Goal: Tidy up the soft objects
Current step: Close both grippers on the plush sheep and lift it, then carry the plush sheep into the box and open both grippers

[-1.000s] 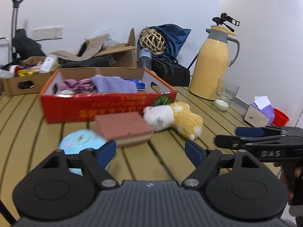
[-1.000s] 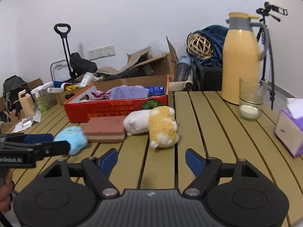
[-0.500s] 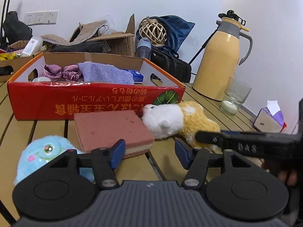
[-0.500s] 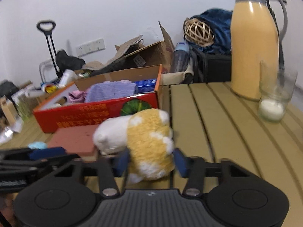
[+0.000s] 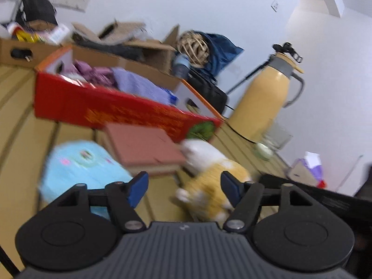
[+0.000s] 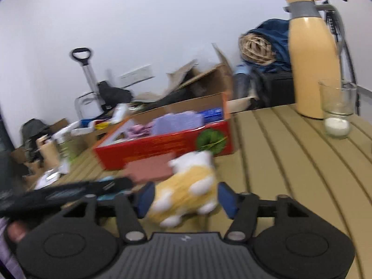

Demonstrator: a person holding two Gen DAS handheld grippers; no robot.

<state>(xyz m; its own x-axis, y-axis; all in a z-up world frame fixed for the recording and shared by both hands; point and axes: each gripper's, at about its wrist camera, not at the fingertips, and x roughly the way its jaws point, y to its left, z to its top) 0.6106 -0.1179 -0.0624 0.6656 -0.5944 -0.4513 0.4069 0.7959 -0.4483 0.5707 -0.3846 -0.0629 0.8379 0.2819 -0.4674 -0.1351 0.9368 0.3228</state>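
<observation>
- The right hand-held gripper (image 6: 183,200) has the yellow-and-white plush toy (image 6: 186,193) sitting right between its blue pads. Its jaws are opening at this moment and there's a sliver of gap on the right side, so I wouldn't call it a grip.
- To do this well I'd push in so the pads straddle the fat middle of the plush, not its stubby legs, then squeeze until the fur gives, lift, and carry it over the wall of the red box (image 6: 162,144) just ahead.
- The left hand-held gripper (image 5: 183,189) is empty, moderately wide and opening too. The blue plush (image 5: 81,169) lies just off its left finger and the pink sponge block (image 5: 141,146) just beyond the tips on the table (image 5: 21,134). Best to keep it clear of the right one, since they're crowding the same toy.
- Both views are smeared with motion blur, so exact pad contact is a guess.
- The plush's underside and face are hidden.
- The box contents are partly hidden: I can make out purple cloth (image 6: 176,122), not much else.
</observation>
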